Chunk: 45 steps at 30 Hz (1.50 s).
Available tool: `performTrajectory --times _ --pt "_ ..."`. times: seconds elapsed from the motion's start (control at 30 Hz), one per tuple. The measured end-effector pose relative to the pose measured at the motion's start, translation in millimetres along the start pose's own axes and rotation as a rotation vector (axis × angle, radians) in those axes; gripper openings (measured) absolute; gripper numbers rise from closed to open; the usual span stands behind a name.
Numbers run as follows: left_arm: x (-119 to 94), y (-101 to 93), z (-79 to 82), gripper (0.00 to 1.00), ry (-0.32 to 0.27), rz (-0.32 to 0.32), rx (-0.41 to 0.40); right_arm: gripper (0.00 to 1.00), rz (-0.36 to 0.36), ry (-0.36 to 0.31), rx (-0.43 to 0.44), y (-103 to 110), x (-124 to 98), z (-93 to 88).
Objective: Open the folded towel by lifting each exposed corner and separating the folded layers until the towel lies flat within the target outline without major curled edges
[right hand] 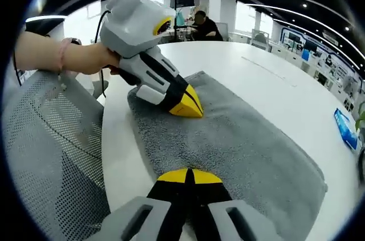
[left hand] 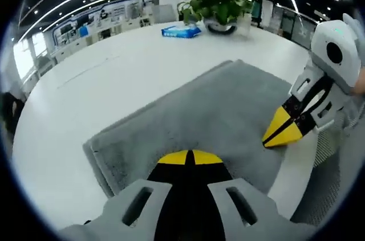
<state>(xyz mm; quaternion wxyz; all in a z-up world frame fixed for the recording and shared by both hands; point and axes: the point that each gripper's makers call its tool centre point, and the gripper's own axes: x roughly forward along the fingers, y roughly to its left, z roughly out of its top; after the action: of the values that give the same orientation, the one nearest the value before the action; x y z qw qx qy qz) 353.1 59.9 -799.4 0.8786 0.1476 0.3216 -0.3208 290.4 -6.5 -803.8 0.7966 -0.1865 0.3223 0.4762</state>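
Grey and thick-piled, the towel [left hand: 205,121] lies folded on the white table [left hand: 102,81], close to the table edge nearest the person, with a doubled layer showing along one end of it. In the left gripper view, the left gripper [left hand: 189,157] sits at the towel's near edge, its yellow tips pressed together with no gap between them; whether any cloth is pinched there I cannot tell. The right gripper [left hand: 280,133] comes in at the towel's side edge, its yellow tips also closed and touching the cloth, though a grip on the towel cannot be made out. In the right gripper view, a hand [right hand: 94,58] holds the left gripper over the towel's corner. Beyond the towel's far end stand a potted plant [left hand: 219,4] and a blue packet [left hand: 181,31]. Beside the towel's table edge is a mesh chair [right hand: 51,150].
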Motion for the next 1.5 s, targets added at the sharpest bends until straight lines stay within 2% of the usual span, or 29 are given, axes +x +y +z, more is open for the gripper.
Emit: performTrajectory --times 0.1,0.37,0.47,0.7,0.83,0.93,1.03,1.27,1.5 --pt "-2.1 -1.1 -1.5 0.0 0.022 0.013 0.051 0.0 -0.003 0.004 0.006 -1.4 -0.9 -0.8" --pt "-4.6 -1.1 -3.7 0.0 0.045 0.025 0.076 0.0 -0.038 0.027 0.006 -10.3 -5.8 -5.0" --pt "-4.9 -1.2 -4.3 0.0 0.047 0.027 0.071 0.0 -0.044 0.027 0.056 -15.4 -8.4 -8.0" --pt "-7.5 -3.6 -7.2 0.0 0.067 0.018 0.033 0.0 -0.075 0.039 0.056 -20.7 -10.9 -10.7" --pt "-9.9 -8.9 -8.7 0.0 0.068 -0.006 0.053 0.0 -0.094 0.043 0.064 -27.7 -12.5 -12.6" --pt "-10.3 -12.0 -8.9 0.0 0.078 -0.013 0.04 0.0 -0.111 0.047 0.062 -32.0 -13.6 -14.0" --pt "-10.4 -19.5 -8.6 0.0 0.072 -0.048 0.052 0.0 -0.133 0.058 0.037 -36.4 -15.2 -15.9" --pt "-10.4 -27.9 -10.1 0.0 0.071 -0.09 0.022 0.0 -0.161 0.073 0.014 -43.5 -15.5 -17.0" --pt "-9.9 -38.5 -9.6 0.0 0.064 -0.137 0.032 0.0 -0.19 0.118 -0.011 -52.8 -13.0 -15.7"
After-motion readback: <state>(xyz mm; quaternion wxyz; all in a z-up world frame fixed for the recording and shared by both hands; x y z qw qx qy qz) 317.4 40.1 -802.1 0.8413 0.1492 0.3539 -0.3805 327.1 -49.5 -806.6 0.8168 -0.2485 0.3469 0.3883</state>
